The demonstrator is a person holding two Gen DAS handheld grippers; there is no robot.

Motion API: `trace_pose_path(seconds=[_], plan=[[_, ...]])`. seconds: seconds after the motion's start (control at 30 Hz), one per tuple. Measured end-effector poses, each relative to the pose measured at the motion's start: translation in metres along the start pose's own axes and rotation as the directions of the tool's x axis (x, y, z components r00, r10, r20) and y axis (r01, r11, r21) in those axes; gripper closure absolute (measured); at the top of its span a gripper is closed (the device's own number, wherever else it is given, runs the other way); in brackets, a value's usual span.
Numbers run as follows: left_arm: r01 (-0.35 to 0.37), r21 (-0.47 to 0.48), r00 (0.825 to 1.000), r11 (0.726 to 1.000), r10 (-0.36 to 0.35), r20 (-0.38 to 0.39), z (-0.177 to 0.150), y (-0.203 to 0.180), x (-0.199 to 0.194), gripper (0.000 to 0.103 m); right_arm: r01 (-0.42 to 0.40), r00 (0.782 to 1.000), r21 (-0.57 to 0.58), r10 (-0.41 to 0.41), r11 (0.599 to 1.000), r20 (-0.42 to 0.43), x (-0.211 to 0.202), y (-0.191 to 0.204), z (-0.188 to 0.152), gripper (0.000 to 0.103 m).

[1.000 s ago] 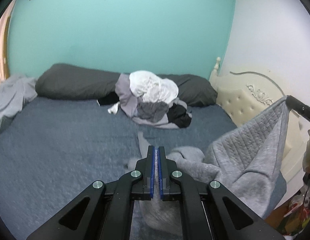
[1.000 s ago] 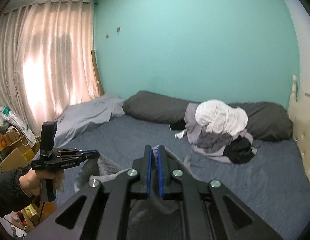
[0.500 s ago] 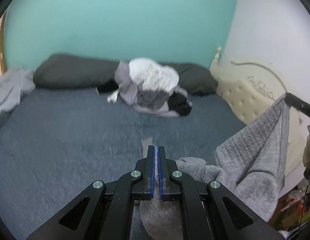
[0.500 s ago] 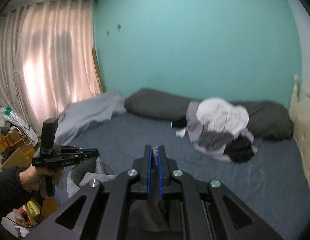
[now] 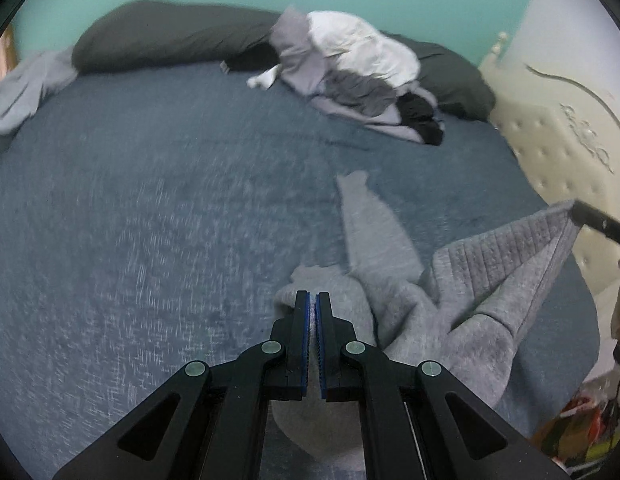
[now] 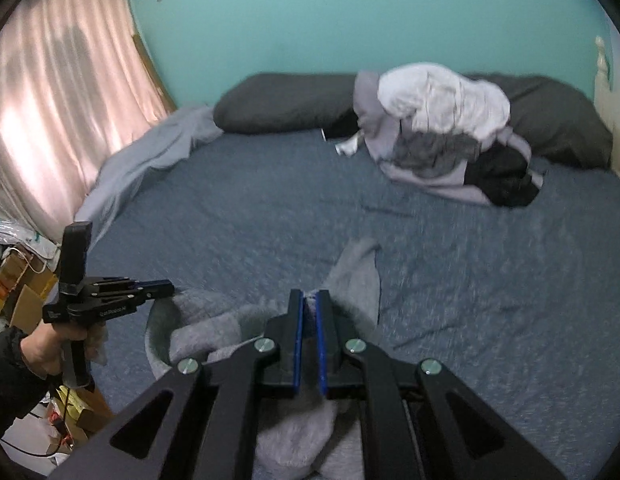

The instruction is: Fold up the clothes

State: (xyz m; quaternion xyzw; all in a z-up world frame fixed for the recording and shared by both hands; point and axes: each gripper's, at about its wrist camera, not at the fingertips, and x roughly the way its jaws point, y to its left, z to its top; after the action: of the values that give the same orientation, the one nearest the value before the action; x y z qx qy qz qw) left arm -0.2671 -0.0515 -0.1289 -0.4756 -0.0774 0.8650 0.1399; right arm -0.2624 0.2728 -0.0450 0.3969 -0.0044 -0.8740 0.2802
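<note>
Sweatshirt (image 5: 462,300) hangs between both grippers, left gripper (image 5: 312,300) and right gripper (image 6: 309,300) each clamped on its edge, sleeve trailing toward upper centre across the bed (image 5: 150,200).

Motion blur smears the blue bedcover (image 5: 158,200) in both views; its weave is unreadable. The grey garment (image 5: 490,280) is partly hidden under the left gripper (image 5: 312,300) body, lower hem cut off by the frame bottom; which part is pinched can't be told. In the right wrist view the right gripper (image 6: 309,300) covers the cloth beneath it. The clothes pile (image 5: 350,64) is soft and blurred; separate items can't be counted. The dark pillow (image 5: 166,36) is partly hidden behind the pile. The headboard (image 5: 562,132) is cut by the fisheye rim. Floor clutter (image 6: 26,276) is too small to identify. Only the hand (image 6: 50,348) and sleeve show.
</note>
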Motion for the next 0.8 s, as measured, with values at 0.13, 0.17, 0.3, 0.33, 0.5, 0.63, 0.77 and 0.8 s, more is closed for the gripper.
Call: trace_pose_path(seconds=[0.13, 0.17, 0.3, 0.33, 0.5, 0.63, 0.77, 0.8], plan=[[-0.005, -0.054, 1.0, 0.999, 0.005, -0.005, -0.008, 0.026, 0.012, 0.097, 0.001, 0.999, 0.033, 0.0, 0.999, -0.032, 0.032, -0.017, -0.01, 0.097], [-0.011, -0.067, 1.0, 0.998, 0.011, -0.004, -0.01, 0.031, 0.014, 0.095, 0.001, 0.999, 0.045, 0.0, 0.999, -0.038, 0.039, -0.021, -0.012, 0.097], [-0.039, -0.058, 0.999, 0.998, 0.041, 0.024, -0.016, 0.035, 0.01, 0.09, 0.005, 0.998, 0.057, -0.001, 0.998, -0.059, 0.061, -0.029, -0.018, 0.097], [-0.038, -0.074, 0.999, 0.997, 0.04, 0.029, -0.017, 0.038, 0.009, 0.083, 0.007, 0.998, 0.061, -0.003, 0.998, -0.062, 0.065, -0.03, -0.019, 0.097], [-0.047, -0.136, 0.998, 0.99, 0.052, 0.037, -0.02, 0.058, 0.005, 0.067, 0.023, 0.998, 0.092, -0.017, 0.995, -0.068, 0.077, -0.037, -0.021, 0.097], [-0.053, -0.104, 0.997, 0.993, 0.059, 0.059, -0.018, 0.049, -0.006, 0.065, 0.016, 0.998, 0.094, -0.01, 0.995, -0.063, 0.077, -0.039, -0.022, 0.097], [0.008, 0.022, 0.997, 1.0, -0.01, 0.078, -0.022, -0.001, -0.017, 0.055, 0.021, 0.998, 0.105, -0.014, 0.994, -0.065, 0.079, -0.037, -0.023, 0.097], [0.031, 0.047, 0.997, 0.998, -0.035, 0.074, -0.023, -0.014, -0.018, 0.055, 0.022, 0.998, 0.105, -0.016, 0.994, -0.066, 0.079, -0.037, -0.023, 0.097]])
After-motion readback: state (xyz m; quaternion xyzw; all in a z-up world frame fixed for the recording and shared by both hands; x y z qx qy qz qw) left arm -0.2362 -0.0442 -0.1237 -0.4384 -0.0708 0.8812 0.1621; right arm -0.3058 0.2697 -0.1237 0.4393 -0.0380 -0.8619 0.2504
